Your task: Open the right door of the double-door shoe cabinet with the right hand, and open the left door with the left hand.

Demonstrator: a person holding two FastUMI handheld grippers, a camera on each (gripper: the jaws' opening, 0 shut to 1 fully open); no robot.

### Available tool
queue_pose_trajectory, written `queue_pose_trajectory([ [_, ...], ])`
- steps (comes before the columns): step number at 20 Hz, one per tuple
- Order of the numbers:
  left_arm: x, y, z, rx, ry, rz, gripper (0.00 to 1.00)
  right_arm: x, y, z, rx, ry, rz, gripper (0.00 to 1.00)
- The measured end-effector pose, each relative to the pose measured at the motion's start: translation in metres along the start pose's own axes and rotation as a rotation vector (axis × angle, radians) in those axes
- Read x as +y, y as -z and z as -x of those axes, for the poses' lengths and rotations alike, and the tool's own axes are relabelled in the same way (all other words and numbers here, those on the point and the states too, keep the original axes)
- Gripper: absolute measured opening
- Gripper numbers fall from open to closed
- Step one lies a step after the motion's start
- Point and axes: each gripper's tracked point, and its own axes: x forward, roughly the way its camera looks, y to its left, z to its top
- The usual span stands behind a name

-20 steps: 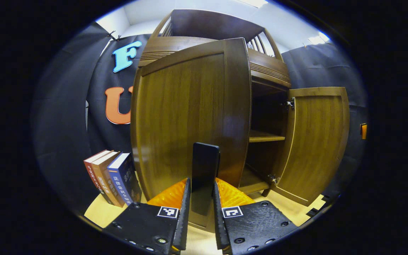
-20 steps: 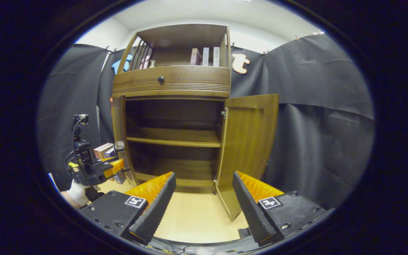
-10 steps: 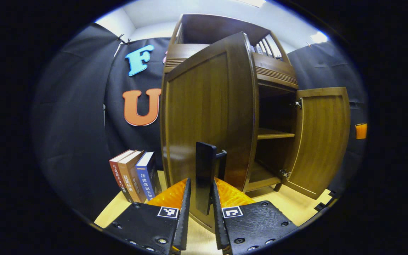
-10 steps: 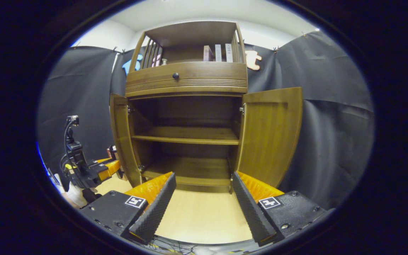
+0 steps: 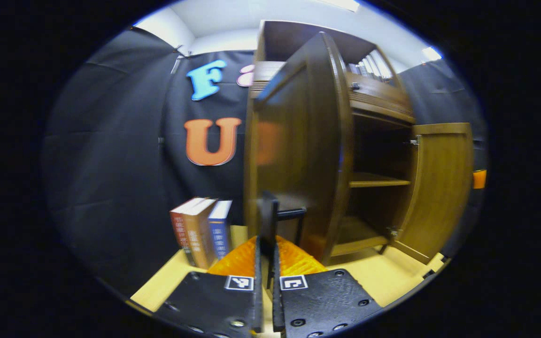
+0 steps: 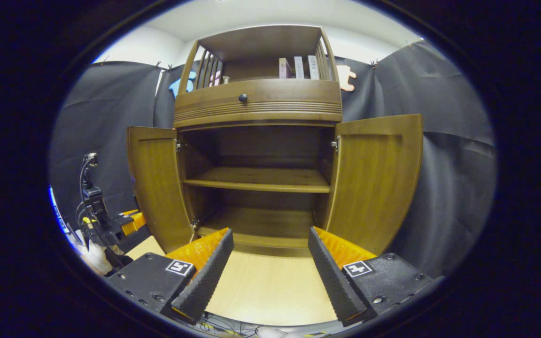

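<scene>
Both doors of the shoe cabinet (image 6: 257,141) stand open. Left door (image 5: 298,141) swung wide; left gripper (image 5: 265,244) nearly closed, both fingers pinching the dark door handle (image 5: 269,220). Right gripper (image 6: 268,263) spread wide, holding nothing, in front of the cabinet's bottom edge; right door (image 6: 376,180) apart from it. Three books (image 5: 202,230) upright on the floor just left of the cabinet; spine writing too blurred to read. More books (image 6: 298,68) on the top shelf, unreadable. Square markers on both grippers.
</scene>
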Motion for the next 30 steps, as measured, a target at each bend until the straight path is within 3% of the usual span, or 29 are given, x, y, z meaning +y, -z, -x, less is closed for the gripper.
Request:
queue_pose_trajectory([
  [2,0.017,0.005,-0.02,0.005,-0.036,-0.002,0.19,0.004,0.002,-0.002,0.004,-0.009,0.003,1.0],
  [4,0.02,0.004,-0.017,0.001,-0.01,0.01,0.0,0.006,0.002,-0.005,0.009,-0.012,0.007,1.0],
  [14,0.038,0.0,-0.018,-0.024,0.049,-0.03,0.0,0.014,0.005,-0.017,0.027,-0.029,0.013,1.0],
  [30,0.078,-0.003,-0.025,-0.013,0.257,-0.032,0.0,0.025,0.005,-0.01,0.04,-0.069,0.038,1.0],
])
